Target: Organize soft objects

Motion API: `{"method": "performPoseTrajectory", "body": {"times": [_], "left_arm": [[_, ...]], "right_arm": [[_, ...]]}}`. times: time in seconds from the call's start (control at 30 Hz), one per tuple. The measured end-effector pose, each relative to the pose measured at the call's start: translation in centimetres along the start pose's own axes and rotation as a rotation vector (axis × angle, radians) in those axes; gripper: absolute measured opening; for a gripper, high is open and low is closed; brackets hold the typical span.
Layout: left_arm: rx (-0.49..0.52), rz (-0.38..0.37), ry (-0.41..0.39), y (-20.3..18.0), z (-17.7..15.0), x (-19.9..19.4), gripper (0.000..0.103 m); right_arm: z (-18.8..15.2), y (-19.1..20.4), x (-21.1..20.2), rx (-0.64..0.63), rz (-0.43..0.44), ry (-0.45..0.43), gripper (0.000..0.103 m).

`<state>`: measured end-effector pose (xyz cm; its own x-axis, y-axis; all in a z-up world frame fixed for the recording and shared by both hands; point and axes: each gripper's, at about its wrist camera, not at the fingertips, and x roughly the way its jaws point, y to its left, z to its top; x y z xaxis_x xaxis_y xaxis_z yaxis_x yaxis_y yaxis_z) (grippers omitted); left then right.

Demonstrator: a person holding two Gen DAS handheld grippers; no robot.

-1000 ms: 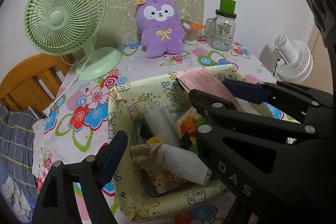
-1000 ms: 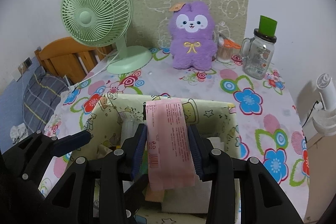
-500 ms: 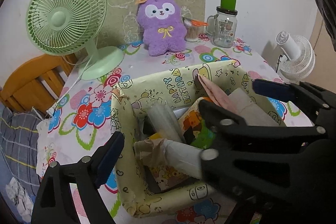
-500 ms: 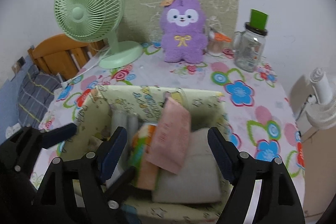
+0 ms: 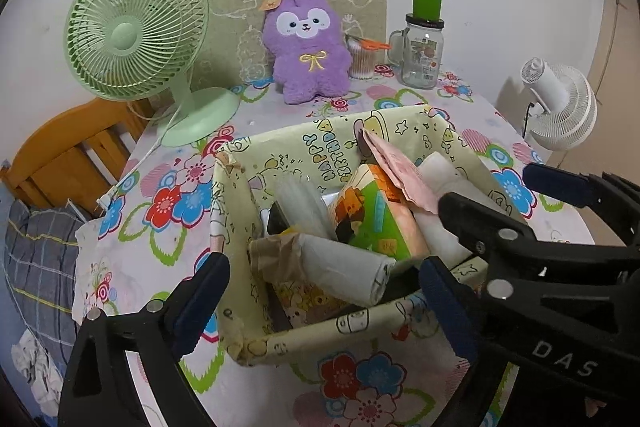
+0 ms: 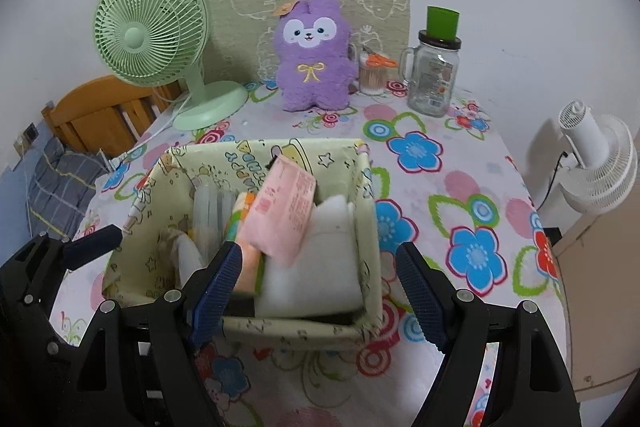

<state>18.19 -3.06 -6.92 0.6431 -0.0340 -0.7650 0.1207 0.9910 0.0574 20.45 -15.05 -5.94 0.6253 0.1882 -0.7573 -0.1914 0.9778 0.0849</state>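
A pale yellow cartoon-print fabric basket (image 6: pixel 364 183) (image 5: pixel 236 227) sits on the flowered table. Inside lie a pink tissue pack (image 6: pixel 282 209) (image 5: pixel 394 171), an orange-green tissue pack (image 5: pixel 372 215), a white soft pack (image 6: pixel 320 267), a white roll (image 5: pixel 344 273) and clear tubes (image 5: pixel 300 199). A purple plush (image 6: pixel 314 57) (image 5: pixel 306 47) sits upright at the back. My right gripper (image 6: pixel 320 279) is open and empty above the basket's near rim. My left gripper (image 5: pixel 320 299) is open and empty over the basket's near left part.
A green desk fan (image 6: pixel 150 31) stands back left with its cord trailing off the table. A glass jar with green lid (image 6: pixel 434 75) and a cup of cotton swabs (image 6: pixel 372 73) stand back right. A white fan (image 6: pixel 596 163) is off the table's right edge. A wooden chair (image 6: pixel 96 115) is left.
My right gripper opened and let the pink tissue pack drop into the basket, then drew back. The left gripper also pulled back slightly.
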Motion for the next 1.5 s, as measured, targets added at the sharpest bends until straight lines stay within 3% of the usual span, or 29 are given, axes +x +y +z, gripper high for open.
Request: {"method": "performPoseTrajectory", "body": {"times": [1.1, 1.5], "left_arm": [[-0.031, 0.011, -0.084, -0.3, -4.5, -7.4, 0.103], [-0.027, -0.002, -0.124, -0.3, -5.4, -9.9, 0.103]], "right_arm": [[-4.7, 0.5, -7.8, 0.001, -0.039, -0.102, 0.081], [-5.9, 0.1, -10.9, 0.024, -0.094, -0.143, 0.084]]}}
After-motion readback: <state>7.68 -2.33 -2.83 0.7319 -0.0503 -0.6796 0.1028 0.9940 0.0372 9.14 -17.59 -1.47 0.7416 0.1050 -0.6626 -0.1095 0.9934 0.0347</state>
